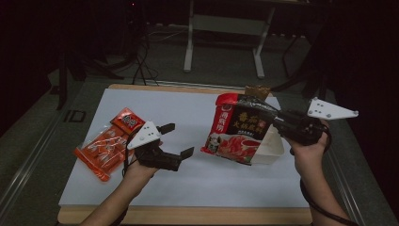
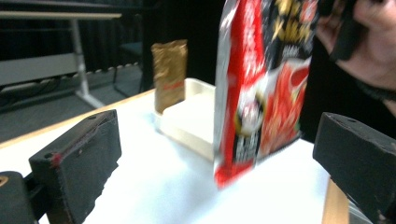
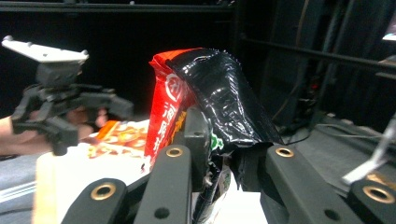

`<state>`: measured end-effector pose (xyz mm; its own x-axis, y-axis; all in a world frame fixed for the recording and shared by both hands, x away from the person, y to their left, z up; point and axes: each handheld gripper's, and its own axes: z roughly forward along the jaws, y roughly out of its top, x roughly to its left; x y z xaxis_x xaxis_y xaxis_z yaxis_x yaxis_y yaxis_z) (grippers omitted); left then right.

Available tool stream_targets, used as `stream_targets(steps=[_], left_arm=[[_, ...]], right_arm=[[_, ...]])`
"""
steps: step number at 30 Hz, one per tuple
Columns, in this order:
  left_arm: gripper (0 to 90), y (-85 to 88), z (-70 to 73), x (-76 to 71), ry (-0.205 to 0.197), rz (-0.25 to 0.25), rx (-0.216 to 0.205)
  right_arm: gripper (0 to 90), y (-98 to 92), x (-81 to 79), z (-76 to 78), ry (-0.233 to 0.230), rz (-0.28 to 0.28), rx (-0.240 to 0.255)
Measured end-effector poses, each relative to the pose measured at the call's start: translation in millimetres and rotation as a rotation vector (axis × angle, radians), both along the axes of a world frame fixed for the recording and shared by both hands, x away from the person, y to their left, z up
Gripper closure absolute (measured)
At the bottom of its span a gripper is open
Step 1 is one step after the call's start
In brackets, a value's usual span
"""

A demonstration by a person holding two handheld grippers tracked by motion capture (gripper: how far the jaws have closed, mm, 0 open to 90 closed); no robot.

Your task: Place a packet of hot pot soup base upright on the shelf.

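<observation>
A large red and black sauce pouch (image 1: pixel 237 127) hangs above the white board, held at its right edge by my right gripper (image 1: pixel 278 120), which is shut on it. In the right gripper view the pouch (image 3: pixel 210 102) is crumpled between the jaws. My left gripper (image 1: pixel 176 141) is open at the board's left middle, empty, jaws pointing toward the pouch (image 2: pixel 261 88). Orange snack packets (image 1: pixel 106 143) lie left of that gripper.
A white tray (image 1: pixel 273 146) sits behind and under the pouch, seen as a shallow box (image 2: pixel 191 121). A gold-brown packet (image 2: pixel 169 74) stands at its far end. The white board (image 1: pixel 188 179) has free room in front. Table legs and cables stand beyond.
</observation>
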<state>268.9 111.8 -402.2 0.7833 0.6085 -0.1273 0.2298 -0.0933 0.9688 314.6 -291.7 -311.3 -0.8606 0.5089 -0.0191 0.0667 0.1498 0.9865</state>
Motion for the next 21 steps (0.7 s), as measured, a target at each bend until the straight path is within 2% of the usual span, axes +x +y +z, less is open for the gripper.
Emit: stream_targets(steps=[5,10,13,21], left_arm=[[1.9,8.3,-13.4,-2.7,0.033,0.009,-0.001],[1.9,13.3,-29.2,-6.3,0.054,0.009,0.051],[1.9,17.4,-37.1,-7.9,0.054,0.001,0.046],[2.0,20.9,-55.2,-15.8,-0.042,0.004,0.078]], right_arm=[[77.9,-11.4,13.0,5.7,-0.031,-0.058,-0.005],[77.9,-24.8,27.7,6.5,-0.051,-0.116,-0.011],[77.9,-33.9,36.5,5.9,-0.054,-0.15,-0.015],[77.7,-49.6,56.9,-0.2,-0.071,-0.239,-0.057]])
